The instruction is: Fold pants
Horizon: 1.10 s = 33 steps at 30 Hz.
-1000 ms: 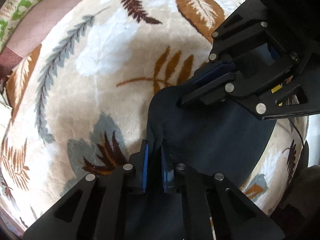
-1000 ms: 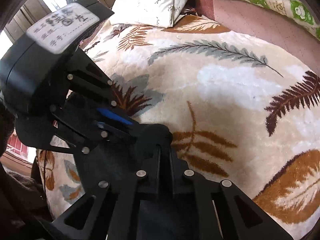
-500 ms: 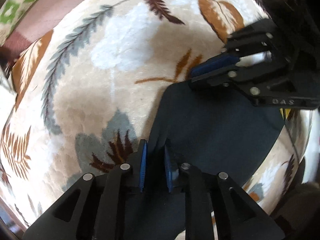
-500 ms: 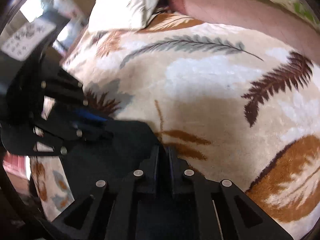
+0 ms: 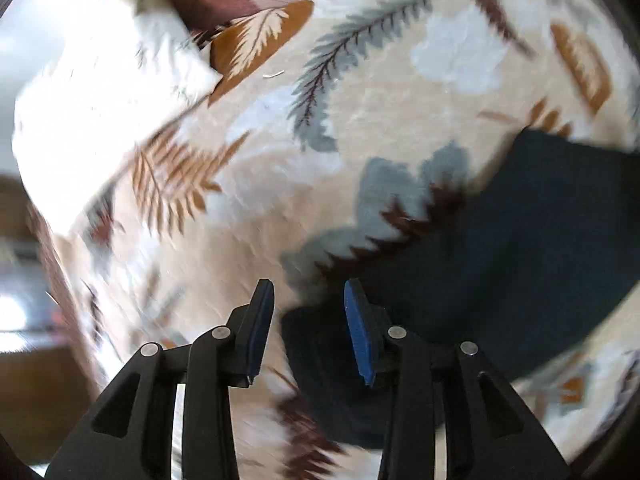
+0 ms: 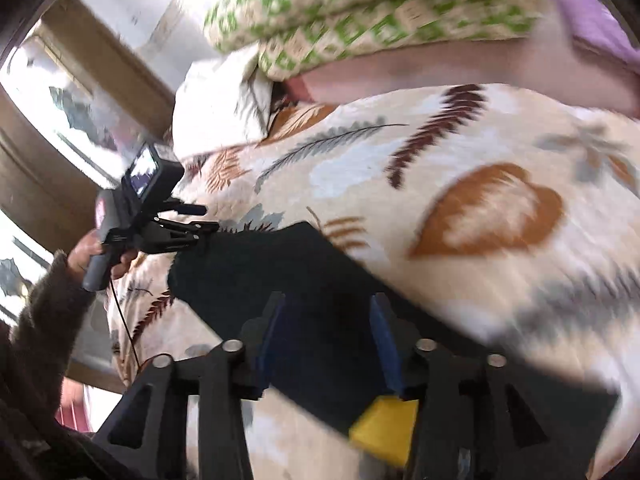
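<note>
**Letting go of the fold cleanly**

At the bottom of each wrist view the blue-padded jaws stood apart and were opening, with nothing pinched between them. The left gripper (image 5: 309, 326) hung over the near edge of the pants (image 5: 520, 248), its pads clear of the cloth; the right gripper (image 6: 328, 344) sat above the same dark fabric, which showed behind its gap without being pressed.

To my eye the step was the release after a fold, and doing it well meant spreading the jaws fully before lifting straight off, so that no pad snagged a hem and dragged the top layer askew. A small yellow block (image 6: 384, 428) low by the right tool should be kept off the cloth too.

The pants lay as a flat, dark navy slab on the leaf-printed blanket (image 5: 360, 128), filling the lower right of the left view and the lower centre of the right view. Their edges looked straight and the far corner squared, though blur hid any creases. Farther off, at centre left of the right view, a hand (image 6: 92, 252) held the left tool beside that corner.
</note>
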Motion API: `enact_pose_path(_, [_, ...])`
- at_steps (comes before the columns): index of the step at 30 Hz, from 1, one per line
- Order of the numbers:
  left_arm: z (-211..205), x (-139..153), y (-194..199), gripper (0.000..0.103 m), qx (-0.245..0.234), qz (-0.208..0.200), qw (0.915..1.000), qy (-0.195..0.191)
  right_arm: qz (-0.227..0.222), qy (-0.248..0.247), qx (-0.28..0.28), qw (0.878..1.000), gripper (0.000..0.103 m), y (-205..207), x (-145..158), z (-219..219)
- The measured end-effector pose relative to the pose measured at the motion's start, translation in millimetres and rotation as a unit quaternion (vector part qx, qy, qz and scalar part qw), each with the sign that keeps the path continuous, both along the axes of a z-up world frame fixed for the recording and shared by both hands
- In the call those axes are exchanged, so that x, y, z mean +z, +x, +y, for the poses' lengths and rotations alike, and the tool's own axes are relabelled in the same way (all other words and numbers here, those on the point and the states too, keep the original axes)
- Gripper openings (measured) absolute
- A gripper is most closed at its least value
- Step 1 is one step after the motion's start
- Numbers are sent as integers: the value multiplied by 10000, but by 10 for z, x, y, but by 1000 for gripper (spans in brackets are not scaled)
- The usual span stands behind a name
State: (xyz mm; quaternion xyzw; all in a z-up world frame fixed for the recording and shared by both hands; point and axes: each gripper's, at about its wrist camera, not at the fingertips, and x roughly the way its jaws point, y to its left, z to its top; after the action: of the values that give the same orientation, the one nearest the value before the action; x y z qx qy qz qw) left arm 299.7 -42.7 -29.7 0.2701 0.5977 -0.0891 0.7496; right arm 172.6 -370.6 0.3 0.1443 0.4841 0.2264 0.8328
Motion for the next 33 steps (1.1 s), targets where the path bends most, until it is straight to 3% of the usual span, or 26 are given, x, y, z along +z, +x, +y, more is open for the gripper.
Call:
enact_pose_path(3, [-148, 183, -398, 35, 60, 222, 9968, -767, -54, 70, -422, 9991, 50, -405, 111, -382])
enact_pose_path(6, [-617, 252, -779, 35, -42, 470, 9884, -1444, -38, 138, -1054, 9943, 57, -790, 147, -872])
enact_pose_path(9, [-1185, 172, -1173, 35, -50, 1053, 9680, -2275, 137, 82, -1587, 9872, 61, -1127, 56, -1341])
enact_pose_path(12, [-1729, 81, -1567, 35, 90, 1663, 9394, -2998, 330, 186, -1843, 9821, 61, -1283, -72, -1640])
enact_pose_path(15, [-2184, -7, -1790, 35, 380, 1972, 9164, -3462, 427, 515, -2033, 9768, 61, -1363, -212, -1890])
enact_pose_path(19, [-2486, -310, -1875, 35, 1340, 2505, 8630, -4178, 463, 900, -2113, 9722, 62, -1353, -352, -2106])
enact_pose_path(22, [-2555, -374, -1935, 35, 1805, 2523, 8483, -4292, 525, 1153, -2083, 9698, 62, -1302, -477, -2157])
enact_pose_path(23, [-2558, -407, -1933, 34, 1982, 2524, 8392, -4390, 558, 1217, -2062, 9693, 62, -1265, -530, -2169])
enact_pose_path(25, [-2530, -441, -1930, 34, 2368, 2498, 8126, -4704, 572, 1258, -1998, 9700, 62, -1220, -596, -2176])
enact_pose_path(28, [-2506, -510, -1984, 34, 2901, 2337, 7841, -4964, 598, 1393, -1938, 9693, 62, -1158, -695, -2205])
enact_pose_path(29, [-2492, -565, -2017, 34, 3052, 2408, 7693, -5069, 606, 1478, -1942, 9679, 62, -1137, -733, -2223])
enact_pose_path(31, [-2492, -688, -2127, 34, 3466, 2557, 7274, -5343, 626, 1607, -1933, 9659, 62, -1110, -776, -2246])
enact_pose_path(33, [-2481, -784, -2241, 34, 3872, 2582, 6971, -5454, 638, 1645, -1926, 9653, 62, -1092, -797, -2258])
